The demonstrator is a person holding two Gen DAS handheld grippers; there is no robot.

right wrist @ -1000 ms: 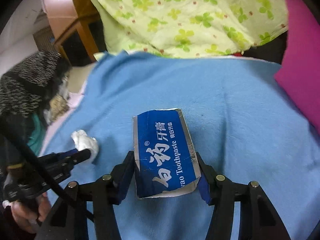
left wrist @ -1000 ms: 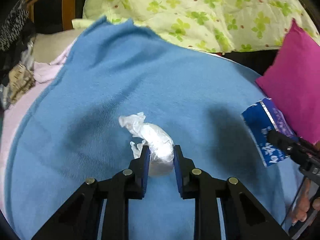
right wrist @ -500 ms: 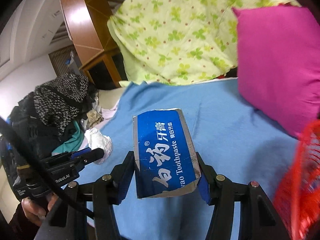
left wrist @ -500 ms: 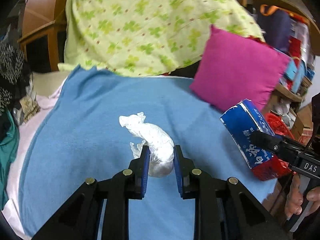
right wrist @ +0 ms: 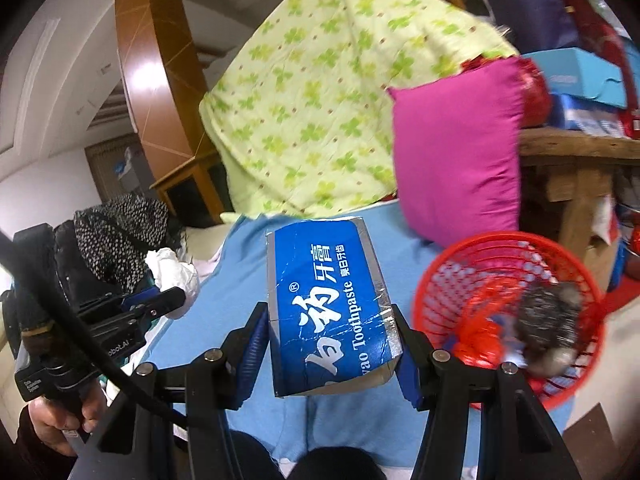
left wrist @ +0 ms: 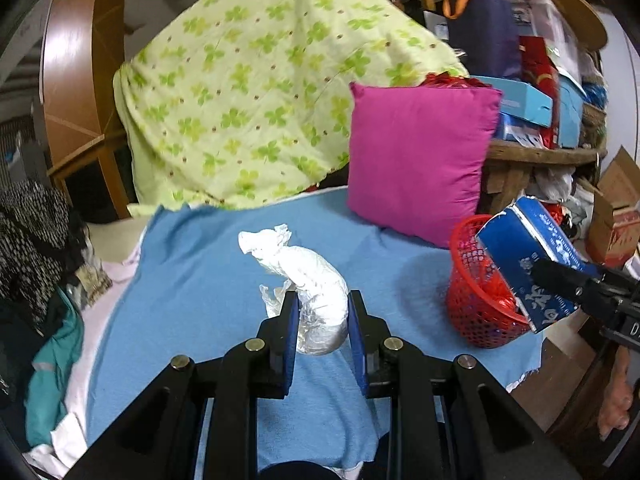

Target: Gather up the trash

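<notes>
The left gripper [left wrist: 322,322] is pinching one crumpled white plastic wad [left wrist: 316,288] at its fat end; it looks feather-light and squashy, so it is giving under the pads. The right gripper [right wrist: 330,350] is clamping one blue toothpaste box [right wrist: 328,308] across its sides, thin card, likely hollow and crushable. Both are hovering over the bed, with one red basket [right wrist: 452,280] sitting near the box.
</notes>
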